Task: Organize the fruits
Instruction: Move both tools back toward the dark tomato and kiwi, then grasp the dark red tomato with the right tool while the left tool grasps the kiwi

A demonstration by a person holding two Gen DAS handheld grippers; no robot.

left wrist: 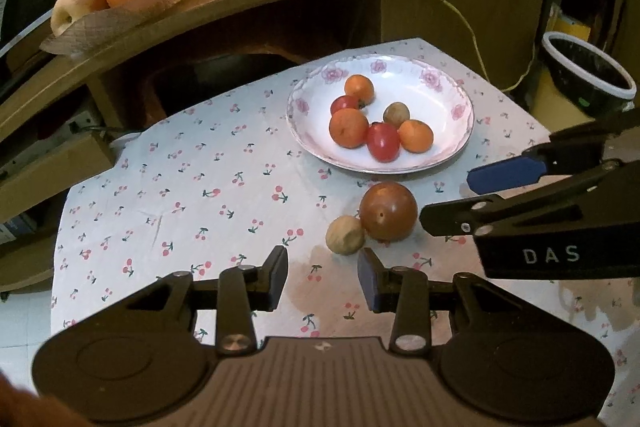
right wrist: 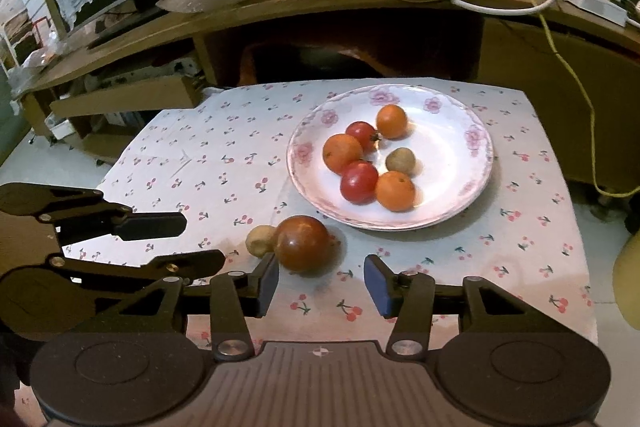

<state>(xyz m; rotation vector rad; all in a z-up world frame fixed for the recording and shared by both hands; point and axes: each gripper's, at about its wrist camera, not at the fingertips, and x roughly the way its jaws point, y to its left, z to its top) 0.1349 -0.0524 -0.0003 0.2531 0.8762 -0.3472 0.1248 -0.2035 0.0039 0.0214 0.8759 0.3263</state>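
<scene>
Now both tools are held low over the table, jaws spread and empty: the right tool (right wrist: 320,281) just behind the brown fruit (right wrist: 303,243), the left tool (left wrist: 323,277) just behind the small tan fruit (left wrist: 345,235) touching it; the plate (right wrist: 472,187) lies beyond.

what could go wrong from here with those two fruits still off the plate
1. The big brown fruit and the small tan fruit touch; closing the open right hand-held gripper on one could roll the other across the tablecloth.
2. The left hand-held gripper, also open, sits close beside the right one, so they may collide.
3. The plate already holds six round fruits; another could knock them about.
</scene>
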